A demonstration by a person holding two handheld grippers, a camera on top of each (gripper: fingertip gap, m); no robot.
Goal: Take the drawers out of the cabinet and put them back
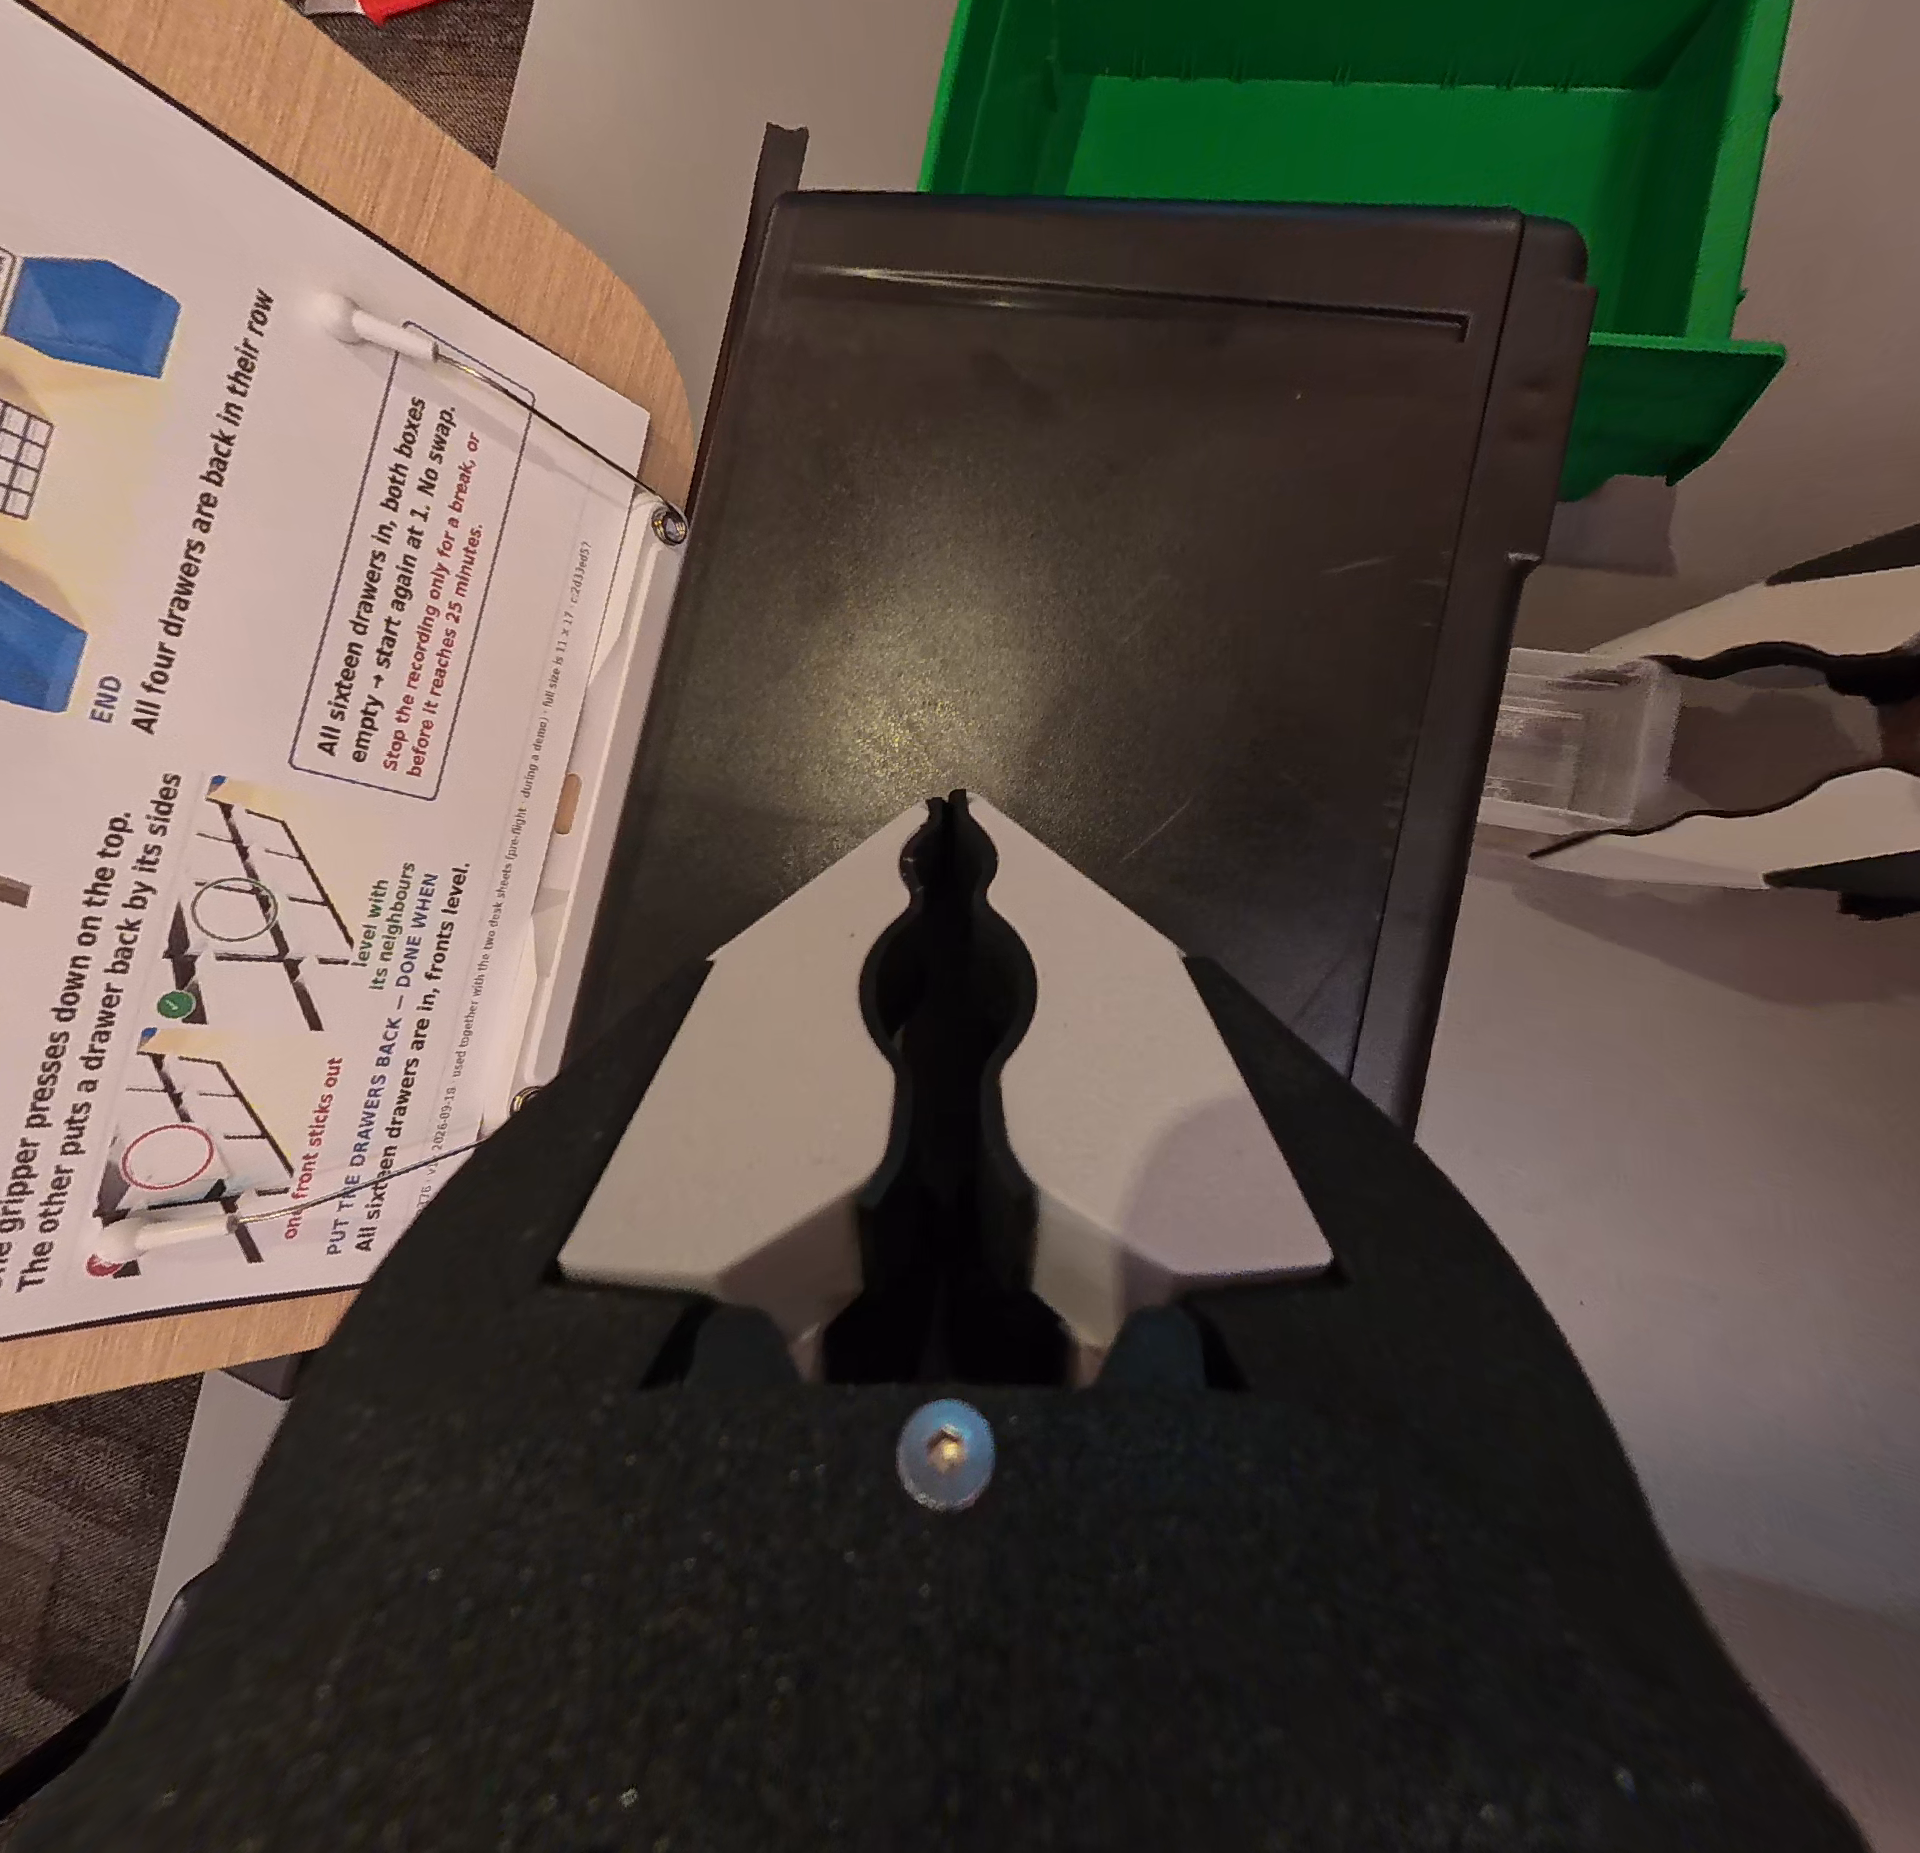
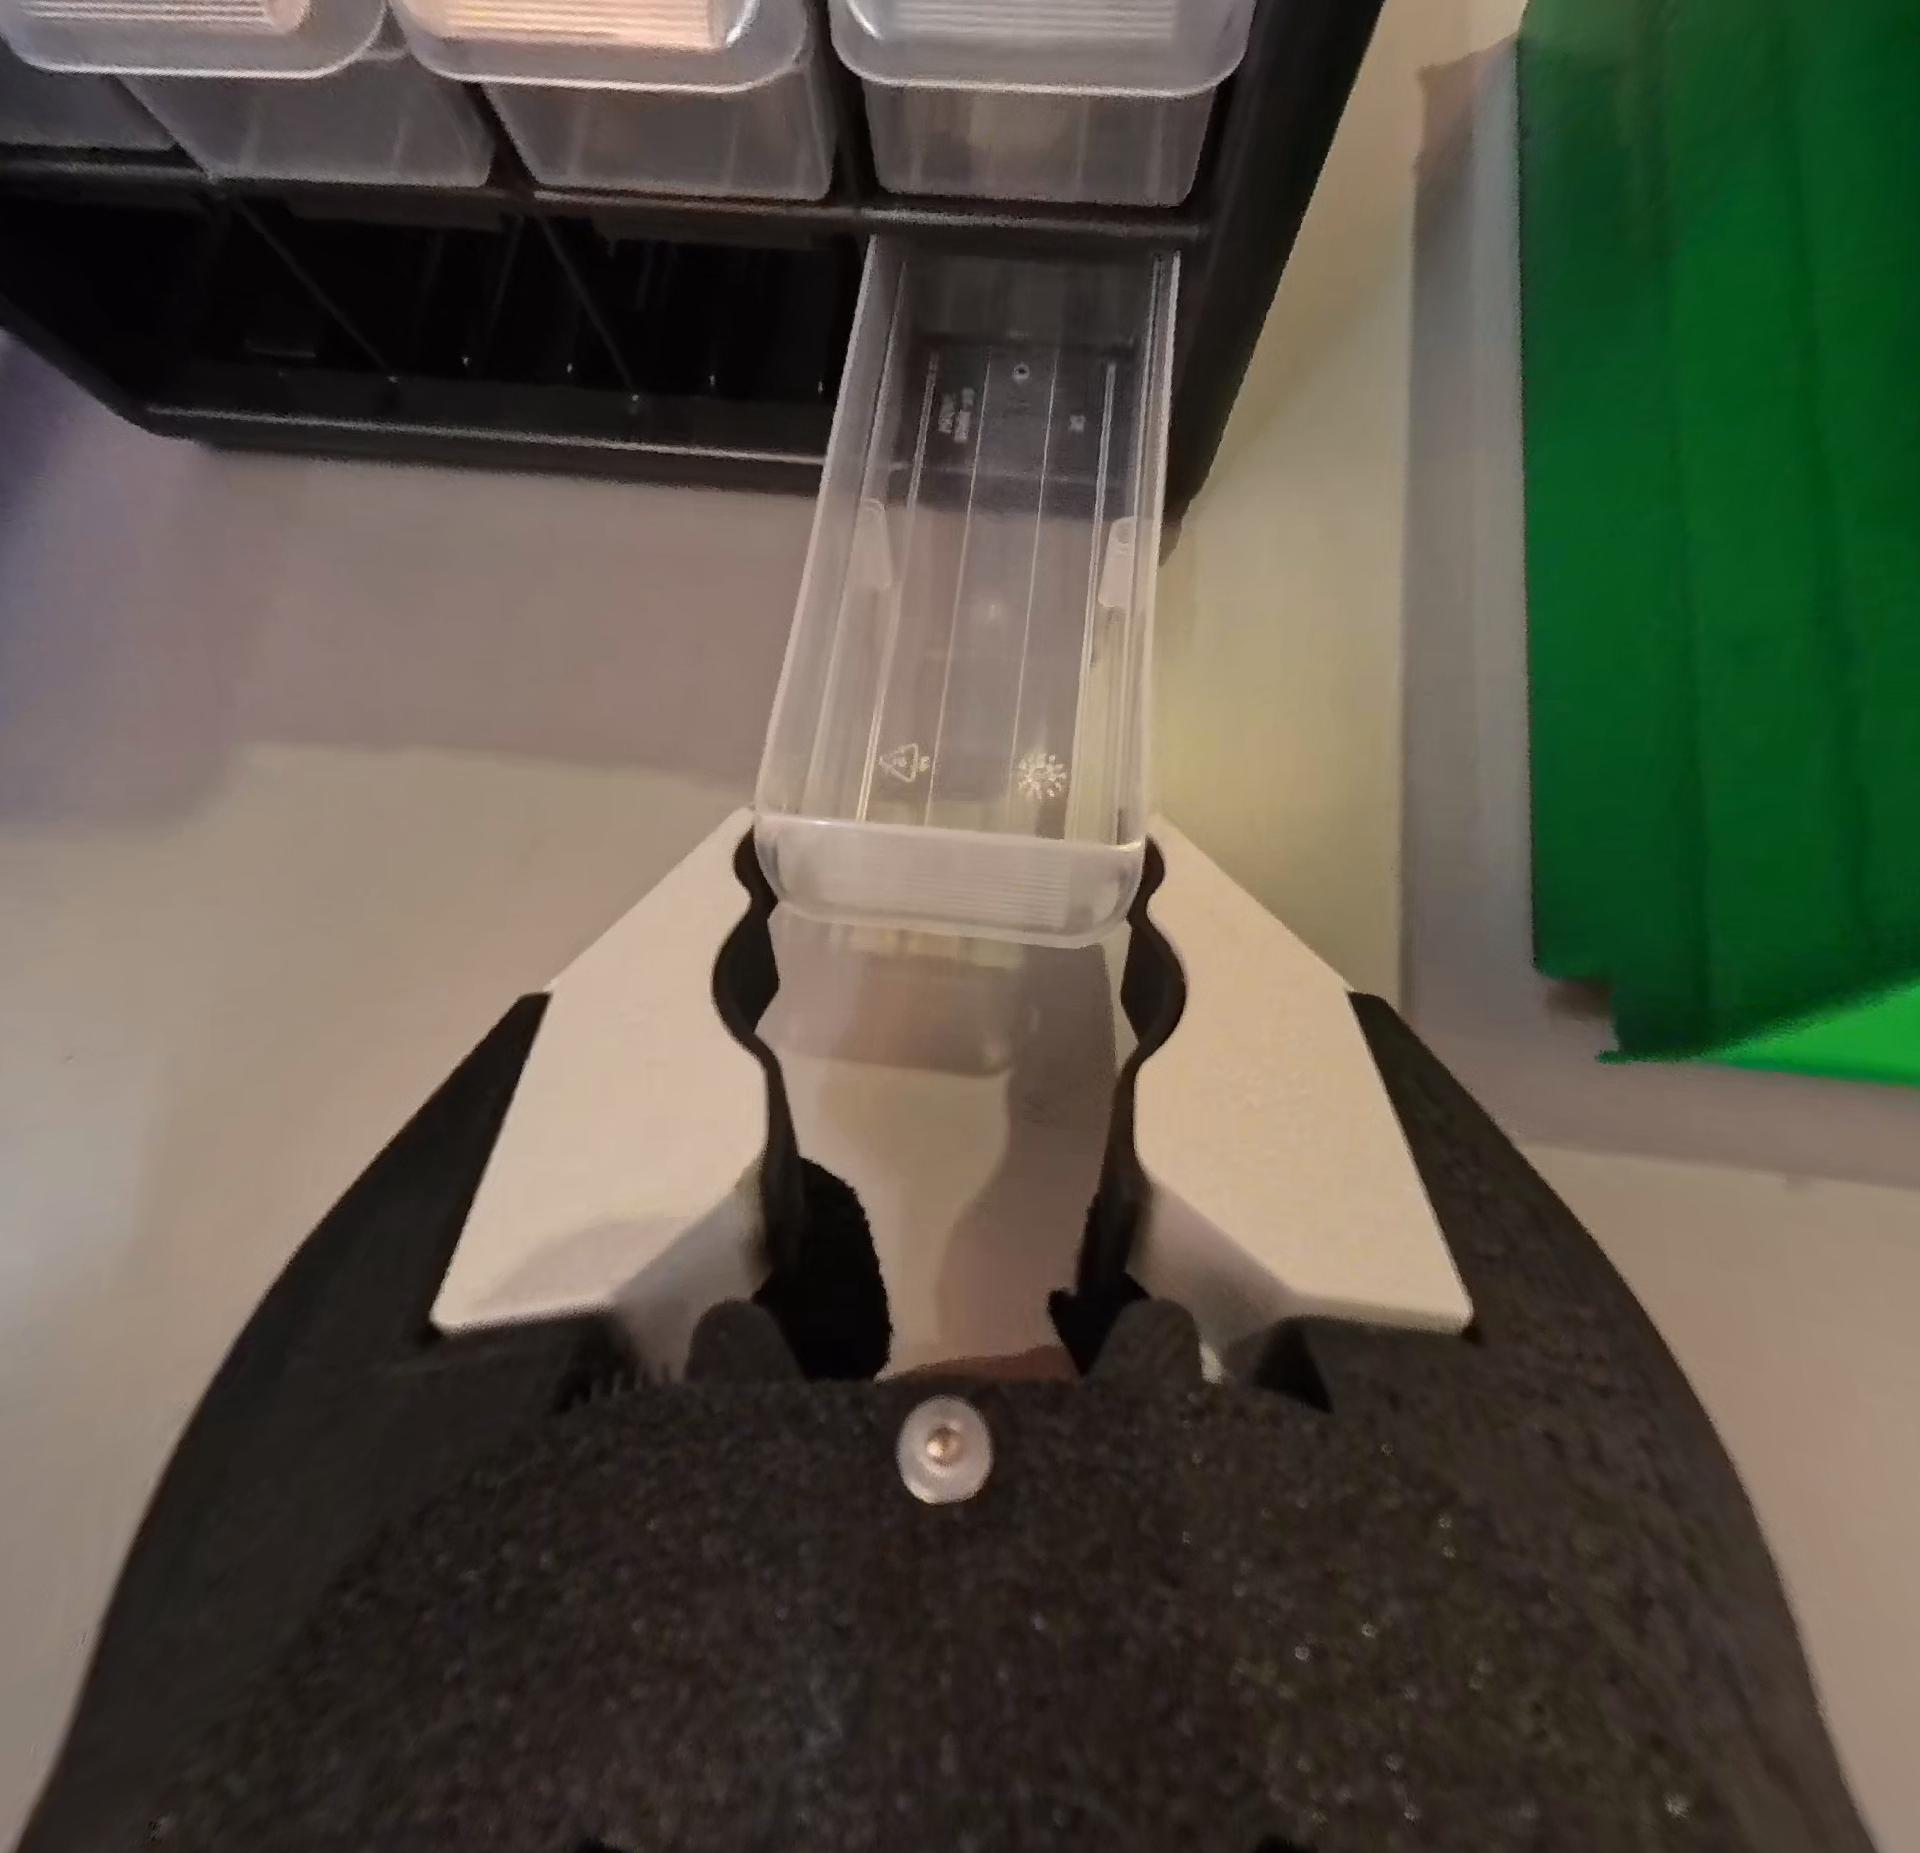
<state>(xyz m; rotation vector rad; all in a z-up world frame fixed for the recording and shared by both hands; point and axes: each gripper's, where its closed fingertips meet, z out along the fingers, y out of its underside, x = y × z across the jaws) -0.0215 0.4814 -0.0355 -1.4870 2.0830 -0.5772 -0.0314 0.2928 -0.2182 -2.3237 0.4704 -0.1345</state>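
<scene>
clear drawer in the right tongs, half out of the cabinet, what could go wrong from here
1. The clear drawer sits skewed in its slot, held only near its front end by the right tongs; it might jam on the frame.
2. The grip is on smooth plastic, so the drawer could slip and drop onto the table.
3. The left tongs are shut over the black cabinet top; if they aren't pressing down, the cabinet may shift.

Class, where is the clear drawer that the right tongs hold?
In the right wrist view, the drawer sticks halfway out of the cabinet's bottom right slot, its front end clamped in the right tongs.
</scene>
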